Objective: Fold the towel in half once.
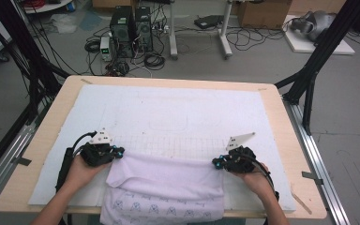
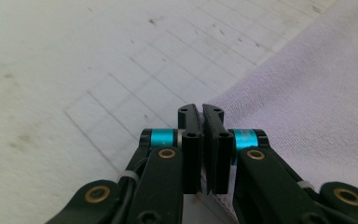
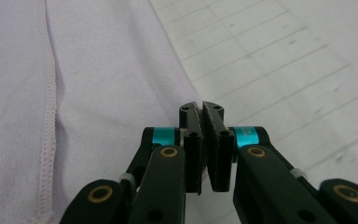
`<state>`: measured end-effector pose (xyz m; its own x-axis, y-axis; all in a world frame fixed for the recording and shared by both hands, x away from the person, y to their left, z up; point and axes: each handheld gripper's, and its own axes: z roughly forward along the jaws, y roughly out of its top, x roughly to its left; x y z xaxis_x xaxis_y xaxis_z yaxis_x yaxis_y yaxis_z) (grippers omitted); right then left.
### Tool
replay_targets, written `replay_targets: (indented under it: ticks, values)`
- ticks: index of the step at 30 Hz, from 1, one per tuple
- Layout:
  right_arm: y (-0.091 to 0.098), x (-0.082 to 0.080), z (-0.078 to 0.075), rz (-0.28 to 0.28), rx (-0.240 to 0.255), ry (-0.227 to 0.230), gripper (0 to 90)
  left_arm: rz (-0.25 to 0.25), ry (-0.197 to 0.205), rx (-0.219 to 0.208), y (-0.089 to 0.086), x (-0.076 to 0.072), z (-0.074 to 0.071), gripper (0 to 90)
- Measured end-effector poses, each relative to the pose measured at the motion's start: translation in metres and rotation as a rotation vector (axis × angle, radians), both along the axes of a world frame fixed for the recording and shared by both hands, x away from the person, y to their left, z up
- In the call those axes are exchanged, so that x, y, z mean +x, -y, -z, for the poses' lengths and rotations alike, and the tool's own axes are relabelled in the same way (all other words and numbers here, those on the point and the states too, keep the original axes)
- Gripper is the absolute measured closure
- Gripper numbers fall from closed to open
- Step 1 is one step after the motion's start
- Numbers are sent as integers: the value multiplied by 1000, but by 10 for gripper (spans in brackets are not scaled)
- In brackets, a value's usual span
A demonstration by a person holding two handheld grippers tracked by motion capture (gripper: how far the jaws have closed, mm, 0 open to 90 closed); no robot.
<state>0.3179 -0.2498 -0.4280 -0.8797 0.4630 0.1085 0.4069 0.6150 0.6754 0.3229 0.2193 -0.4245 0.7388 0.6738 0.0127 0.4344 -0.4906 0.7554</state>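
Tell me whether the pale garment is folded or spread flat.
Folded, at least partly: the garment shows a doubled-over far edge, and its printed near part hangs over the table edge.

Garment (image 1: 164,185) on mat (image 1: 178,112), near table edge (image 1: 9,199)

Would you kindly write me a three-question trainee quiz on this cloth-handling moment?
1. True or false: the left gripper is shut on the pale lilac garment.
2. The right gripper pinches the garment at: A) its edge, B) its middle, C) nowhere.
3. What lies under the garment?

Key: 1 true. 2 A. 3 a white mat with a drawn grid, on the wooden table.
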Motion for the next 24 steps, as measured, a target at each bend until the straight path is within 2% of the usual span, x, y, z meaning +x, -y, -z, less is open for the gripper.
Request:
replay_targets:
  ticks: [1, 4, 5, 7, 8, 11, 15, 16, 17, 19, 20, 21, 22, 23, 24]
  values:
    - [-1, 5, -5, 12, -16, 20, 871, -17, 18, -13, 1, 6, -6, 864]
    - [0, 27, -26, 56, -23, 68, 872, -70, 48, -42, 2, 29, -26, 866]
    - [1, 36, -34, 73, -32, 84, 871, -79, 58, -42, 3, 35, -32, 866]
    - [5, 55, -51, 110, -19, 101, 872, -109, 90, -44, 4, 55, -51, 866]
    - [7, 65, -60, 123, -17, 115, 872, -114, 103, -38, 4, 61, -58, 866]
    - [10, 90, -88, 163, 0, 149, 872, -137, 161, -24, 9, 87, -94, 866]
    - [10, 115, -124, 200, -9, 189, 872, -156, 235, -7, 16, 115, -140, 866]
    - [11, 122, -134, 214, 3, 205, 872, -164, 245, -5, 17, 121, -149, 865]
    - [12, 127, -140, 229, 23, 200, 872, -169, 253, 5, 18, 127, -154, 865]
    - [13, 135, -146, 251, 47, 218, 867, -178, 256, 38, 20, 136, -156, 859]
    - [13, 139, -144, 259, 57, 217, 842, -192, 234, 49, 21, 139, -151, 838]
    - [12, 142, -139, 266, 71, 201, 741, -207, 201, 53, 21, 142, -144, 769]
    - [10, 144, -133, 278, 76, 185, 695, -200, 179, 62, 19, 143, -137, 702]
    - [9, 144, -126, 267, 77, 174, 682, -197, 177, 60, 16, 140, -128, 690]
    - [8, 142, -118, 259, 66, 167, 663, -192, 161, 39, 11, 137, -120, 679]
